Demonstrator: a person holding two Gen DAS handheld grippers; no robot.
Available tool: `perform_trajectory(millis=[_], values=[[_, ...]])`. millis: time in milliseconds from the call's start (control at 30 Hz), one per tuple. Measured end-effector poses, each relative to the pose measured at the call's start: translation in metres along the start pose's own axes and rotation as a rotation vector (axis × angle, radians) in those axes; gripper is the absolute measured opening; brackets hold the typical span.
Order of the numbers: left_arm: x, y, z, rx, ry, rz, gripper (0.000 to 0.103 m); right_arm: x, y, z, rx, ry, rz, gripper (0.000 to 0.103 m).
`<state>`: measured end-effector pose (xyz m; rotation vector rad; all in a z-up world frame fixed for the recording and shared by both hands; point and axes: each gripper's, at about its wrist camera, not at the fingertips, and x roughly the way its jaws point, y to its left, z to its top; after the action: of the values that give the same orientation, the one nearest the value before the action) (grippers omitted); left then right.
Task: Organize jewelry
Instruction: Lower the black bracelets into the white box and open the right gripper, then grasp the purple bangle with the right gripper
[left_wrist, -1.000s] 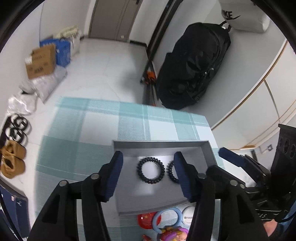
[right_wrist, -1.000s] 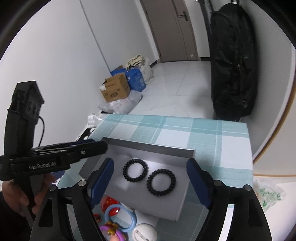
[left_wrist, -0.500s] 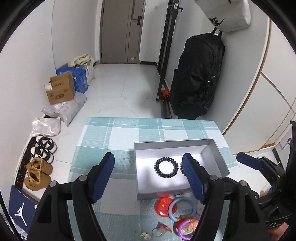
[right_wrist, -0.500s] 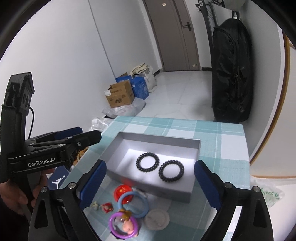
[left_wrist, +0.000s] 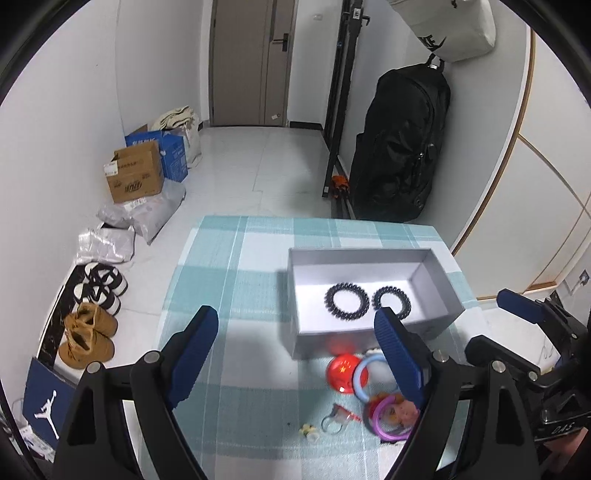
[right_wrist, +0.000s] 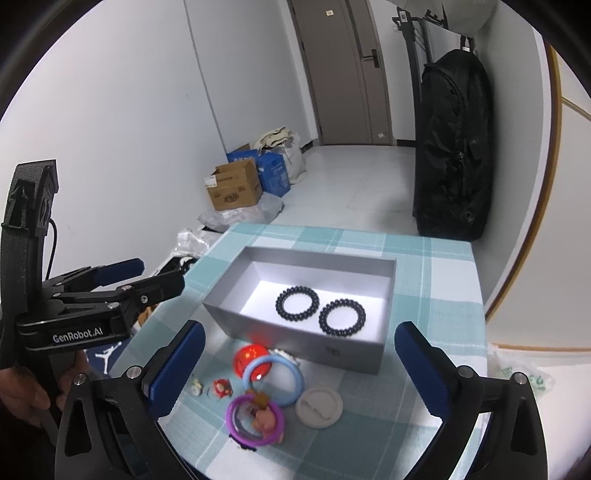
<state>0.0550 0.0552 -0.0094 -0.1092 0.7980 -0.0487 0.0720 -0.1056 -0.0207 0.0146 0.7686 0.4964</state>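
Note:
Two black spiral bands (left_wrist: 347, 301) (left_wrist: 391, 301) lie side by side in an open grey box (left_wrist: 369, 254) on the checked cloth, free of both grippers. My left gripper (left_wrist: 294, 315) hovers over the cloth short of the box. Its jaws are opening and nothing is between them. In the right wrist view the same bands (right_wrist: 297, 304) (right_wrist: 341, 317) show in the box (right_wrist: 295, 347). My right gripper (right_wrist: 300, 328) hangs above the box's near wall, with its jaws opening wide and holding nothing.
In front of the box lie a red badge (right_wrist: 247, 356), a light-blue ring (right_wrist: 275, 378), a purple ring with a figure (right_wrist: 255, 419), a white disc (right_wrist: 319, 406) and small trinkets (right_wrist: 221, 387). Shoes (left_wrist: 88, 336) and cartons (left_wrist: 136, 177) line the floor at left. A black bag (left_wrist: 399, 147) leans on the wall.
Both grippers have drawn back from the box and spread their jaws wider. The two black bands stay in the box, and the loose trinkets in front of it have come into view.

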Motion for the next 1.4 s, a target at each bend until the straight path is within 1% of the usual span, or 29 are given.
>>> perform_trajectory(millis=[233, 367, 567, 667, 767, 867, 967, 1033, 1167, 1233, 1300, 1400], values=[[-0.003, 0.013, -0.017, -0.044, 0.041, -0.009, 0.083, -0.001, 0.004, -0.019, 0.001, 0.045, -0.005, 0.103], [-0.001, 0.018, -0.024, -0.074, 0.074, -0.018, 0.083, 0.004, 0.013, -0.034, -0.01, 0.093, 0.011, 0.103], [-0.004, 0.026, -0.027, -0.09, 0.082, -0.021, 0.083, 0.016, 0.029, -0.049, -0.052, 0.167, 0.032, 0.103], [0.0, 0.031, -0.032, -0.101, 0.103, -0.036, 0.083, 0.027, 0.036, -0.055, -0.084, 0.217, 0.024, 0.102], [0.007, 0.034, -0.039, -0.082, 0.131, -0.045, 0.083, 0.036, 0.039, -0.062, -0.107, 0.259, 0.022, 0.102], [0.012, 0.04, -0.047, -0.073, 0.155, -0.06, 0.083, 0.042, 0.039, -0.066, -0.125, 0.279, 0.014, 0.101], [0.017, 0.046, -0.053, -0.083, 0.191, -0.055, 0.083, 0.047, 0.04, -0.067, -0.125, 0.288, 0.019, 0.094], [0.02, 0.047, -0.056, -0.093, 0.216, -0.058, 0.083, 0.051, 0.041, -0.067, -0.122, 0.302, 0.021, 0.084], [0.023, 0.043, -0.058, -0.07, 0.24, -0.05, 0.083, 0.058, 0.043, -0.069, -0.139, 0.321, 0.01, 0.07], [0.024, 0.04, -0.059, -0.056, 0.246, -0.046, 0.083, 0.059, 0.045, -0.068, -0.14, 0.325, 0.01, 0.059], [0.026, 0.04, -0.06, -0.049, 0.252, -0.046, 0.083, 0.059, 0.043, -0.068, -0.128, 0.328, 0.013, 0.054], [0.027, 0.041, -0.061, -0.047, 0.262, -0.05, 0.083, 0.058, 0.04, -0.066, -0.108, 0.322, 0.026, 0.053]])
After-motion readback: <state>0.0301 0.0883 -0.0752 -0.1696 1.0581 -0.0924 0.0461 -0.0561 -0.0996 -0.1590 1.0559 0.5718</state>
